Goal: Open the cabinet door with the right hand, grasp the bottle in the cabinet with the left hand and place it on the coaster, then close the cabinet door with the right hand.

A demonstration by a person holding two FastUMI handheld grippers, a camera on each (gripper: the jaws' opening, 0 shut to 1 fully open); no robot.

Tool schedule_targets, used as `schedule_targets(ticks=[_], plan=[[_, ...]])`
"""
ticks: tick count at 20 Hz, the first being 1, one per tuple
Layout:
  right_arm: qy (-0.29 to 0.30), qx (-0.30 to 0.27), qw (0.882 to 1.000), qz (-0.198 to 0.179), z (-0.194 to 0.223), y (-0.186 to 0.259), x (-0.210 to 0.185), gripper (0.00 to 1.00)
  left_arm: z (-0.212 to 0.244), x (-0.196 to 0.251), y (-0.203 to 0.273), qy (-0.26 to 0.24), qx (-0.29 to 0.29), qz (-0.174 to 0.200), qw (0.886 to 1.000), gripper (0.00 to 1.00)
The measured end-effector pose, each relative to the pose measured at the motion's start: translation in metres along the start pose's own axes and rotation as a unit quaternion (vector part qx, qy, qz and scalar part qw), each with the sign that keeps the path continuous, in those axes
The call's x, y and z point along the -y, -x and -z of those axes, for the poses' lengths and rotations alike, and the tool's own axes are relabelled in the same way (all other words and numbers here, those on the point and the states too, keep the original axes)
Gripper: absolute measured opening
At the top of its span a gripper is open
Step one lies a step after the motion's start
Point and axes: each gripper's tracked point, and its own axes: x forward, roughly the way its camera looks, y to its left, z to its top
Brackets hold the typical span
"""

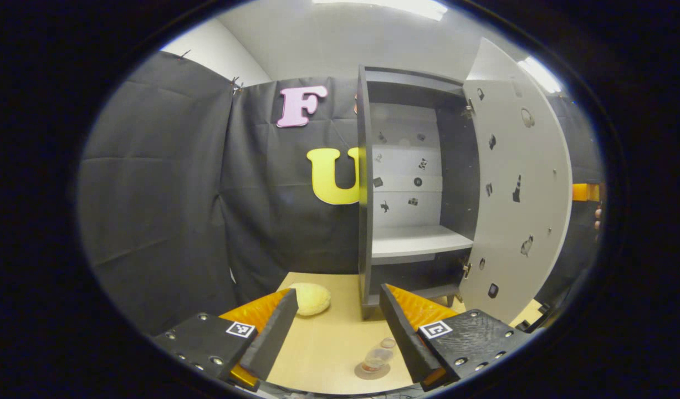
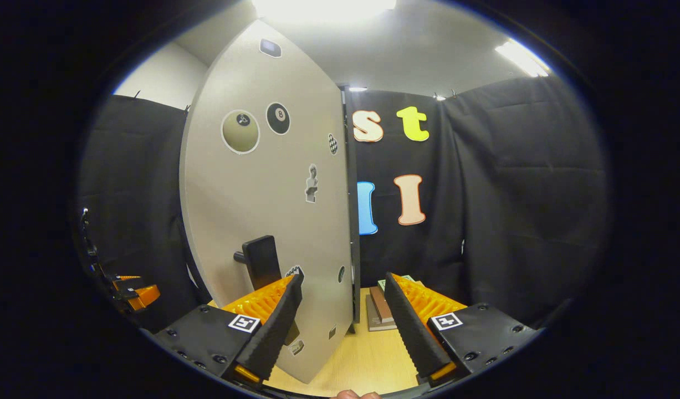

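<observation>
The grey cabinet (image 1: 365, 183) stands on the wooden table with its door (image 1: 517, 183) swung wide open to the right and its shelves bare. A clear bottle (image 1: 376, 357) stands upright on a round coaster (image 1: 367, 373) on the table, low in the left gripper view. My left gripper (image 1: 337, 292) is open above and behind it, holding nothing. In the right gripper view the door's outer face (image 2: 262, 188) is close ahead, with its dark handle (image 2: 259, 256) just past the left finger. My right gripper (image 2: 344, 279) is open, empty, in line with the door's free edge.
A pale yellow round object (image 1: 310, 298) lies on the table left of the cabinet. Stacked books (image 2: 379, 311) lie on the table beyond the door. A hand (image 1: 597, 217) shows past the door's edge. The other gripper (image 2: 133, 292) shows at far left.
</observation>
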Motion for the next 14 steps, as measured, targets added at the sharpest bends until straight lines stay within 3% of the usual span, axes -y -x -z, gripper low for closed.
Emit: schedule_targets(ticks=[6,7,11,14], plan=[[-0.048,-0.002,0.998,-0.033,0.005,-0.031,-0.070,0.96,0.008,-0.021,-0.007,0.009,-0.004,0.015,1.000,0.89],[-0.047,-0.004,0.998,-0.041,0.005,-0.037,-0.083,0.96,0.009,-0.024,-0.010,0.006,-0.004,0.015,1.000,0.94],[-0.066,-0.017,0.994,-0.083,0.005,-0.063,-0.131,0.96,0.008,-0.032,-0.013,0.011,-0.004,0.022,1.000,0.89],[-0.059,-0.014,0.994,-0.089,0.004,-0.071,-0.134,0.97,0.012,-0.034,-0.018,0.016,-0.004,0.024,1.000,0.89]])
